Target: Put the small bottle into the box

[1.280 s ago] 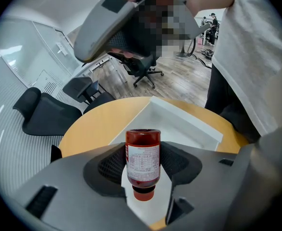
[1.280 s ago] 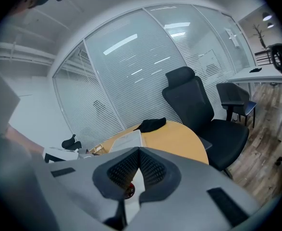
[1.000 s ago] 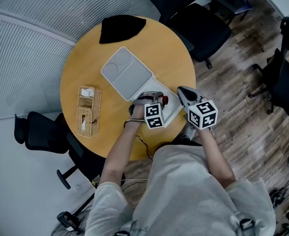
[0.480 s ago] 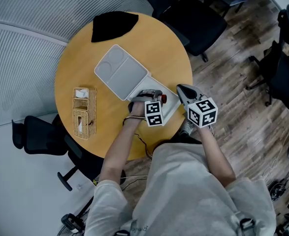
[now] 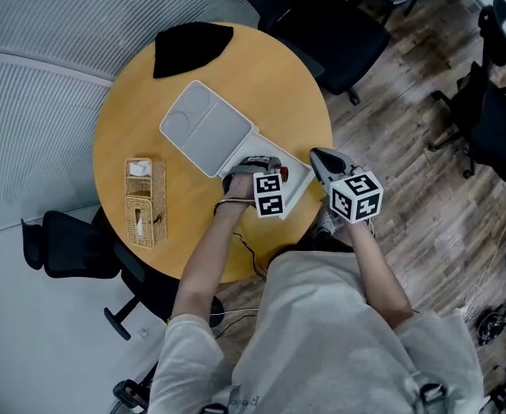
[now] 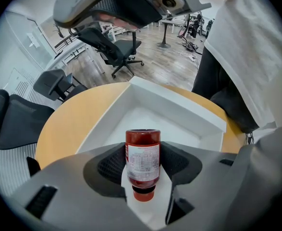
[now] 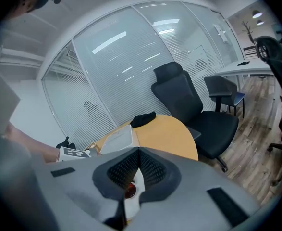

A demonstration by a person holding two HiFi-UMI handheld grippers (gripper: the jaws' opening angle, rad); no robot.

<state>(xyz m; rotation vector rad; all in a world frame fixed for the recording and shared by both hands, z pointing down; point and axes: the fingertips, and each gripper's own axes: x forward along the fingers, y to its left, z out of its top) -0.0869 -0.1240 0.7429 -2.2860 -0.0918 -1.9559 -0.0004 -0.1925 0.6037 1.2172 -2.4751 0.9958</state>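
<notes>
A small red bottle (image 6: 142, 167) with a printed label is clamped between the pads of my left gripper (image 6: 143, 150), its cap pointing back at the camera. It hangs over the open base of the white box (image 6: 179, 102). In the head view the left gripper (image 5: 274, 171) sits above the box base (image 5: 300, 190) at the table's near right edge, the bottle (image 5: 284, 176) showing as a red spot. The box lid (image 5: 205, 126) lies flat, open towards the table's middle. My right gripper (image 5: 323, 164) hovers just right of the box, jaws together, holding nothing.
The round wooden table (image 5: 140, 110) also carries a black cloth (image 5: 190, 46) at the far edge and a wicker tissue holder (image 5: 143, 201) on the left. Black office chairs (image 5: 339, 33) stand beyond the table, and another chair (image 5: 71, 244) at the near left.
Both grippers stay almost where they were, the bottle still held over the box. Only the head view has shifted a little, sliding the table left in the picture.
</notes>
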